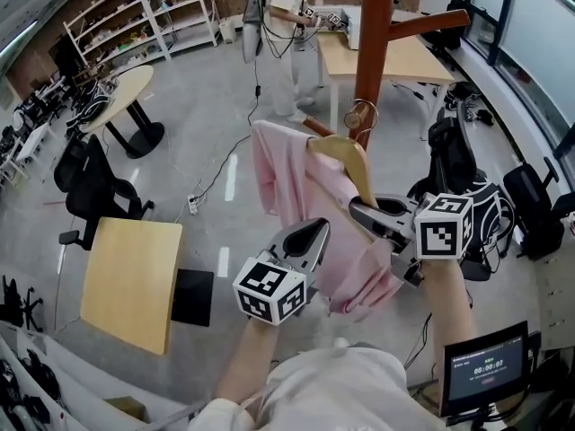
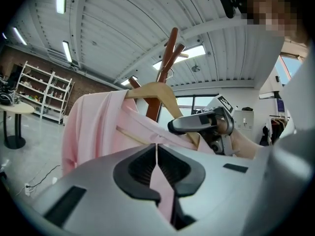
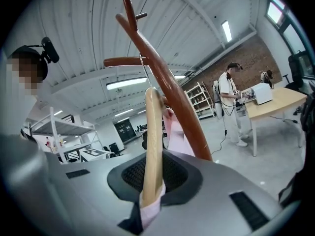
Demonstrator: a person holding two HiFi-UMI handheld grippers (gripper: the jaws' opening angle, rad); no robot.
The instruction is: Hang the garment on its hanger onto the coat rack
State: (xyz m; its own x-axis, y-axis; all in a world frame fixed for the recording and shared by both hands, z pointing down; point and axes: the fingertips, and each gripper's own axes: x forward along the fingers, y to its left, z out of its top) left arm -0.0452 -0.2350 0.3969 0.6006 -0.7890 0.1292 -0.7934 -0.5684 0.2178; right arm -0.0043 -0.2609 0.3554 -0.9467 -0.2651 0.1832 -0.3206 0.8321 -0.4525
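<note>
A pink garment (image 1: 292,182) hangs on a wooden hanger (image 1: 346,155) held up in front of the brown coat rack pole (image 1: 371,39). The hanger's metal hook (image 1: 361,115) is close against the pole, just below a side branch (image 1: 431,23). My left gripper (image 1: 305,239) is shut on the garment's pink fabric (image 2: 160,181), low at its front. My right gripper (image 1: 370,212) is shut on the hanger's right arm (image 3: 153,146), with cloth caught under it. In the right gripper view the rack (image 3: 162,82) rises right behind the hanger.
A person (image 1: 287,25) stands by a wooden table (image 1: 395,57) behind the rack. Black bags (image 1: 454,155) lie on the floor to the right. A small wooden table (image 1: 130,277) and black chair (image 1: 90,191) stand at left. White shelves (image 1: 135,16) line the far wall.
</note>
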